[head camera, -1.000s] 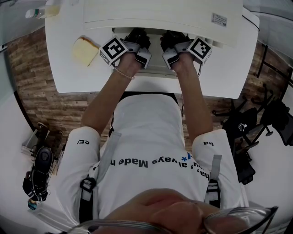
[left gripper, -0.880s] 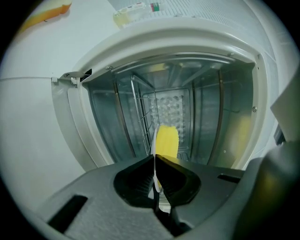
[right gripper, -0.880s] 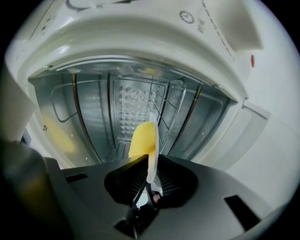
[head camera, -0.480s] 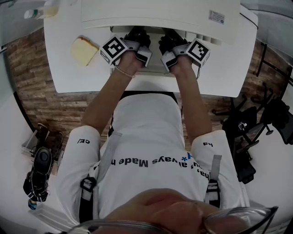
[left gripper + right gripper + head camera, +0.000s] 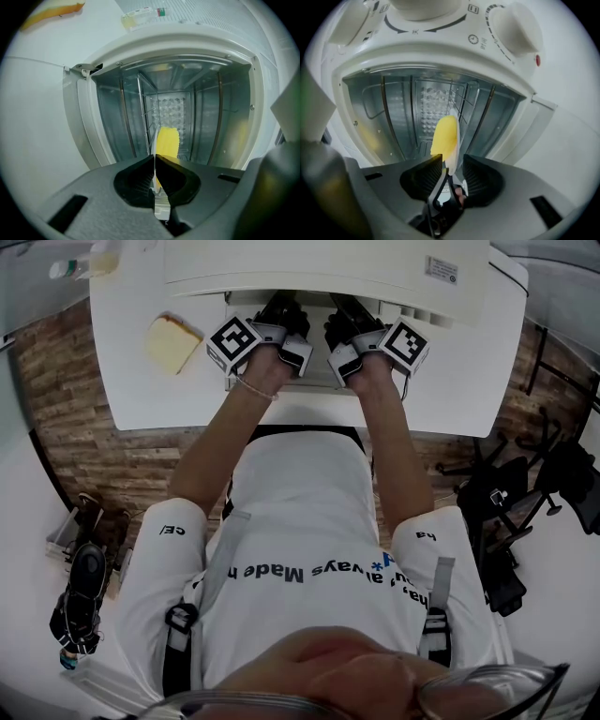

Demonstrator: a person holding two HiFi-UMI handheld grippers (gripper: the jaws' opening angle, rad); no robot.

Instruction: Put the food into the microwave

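The left gripper point(image 5: 154, 159) has its jaws pinched almost together on the thin edge of a white plate point(image 5: 153, 140). The right gripper point(image 5: 452, 164) is clamped a little wider on the plate's rim, right beside the yellow food point(image 5: 445, 136). The food sits on the plate, held at the mouth of the open microwave point(image 5: 84, 108).

In the head view the microwave point(image 5: 328, 268) hides the plate point(image 5: 161, 208) and food point(image 5: 167, 140); the bottle point(image 5: 80, 263) left of it is cut off.
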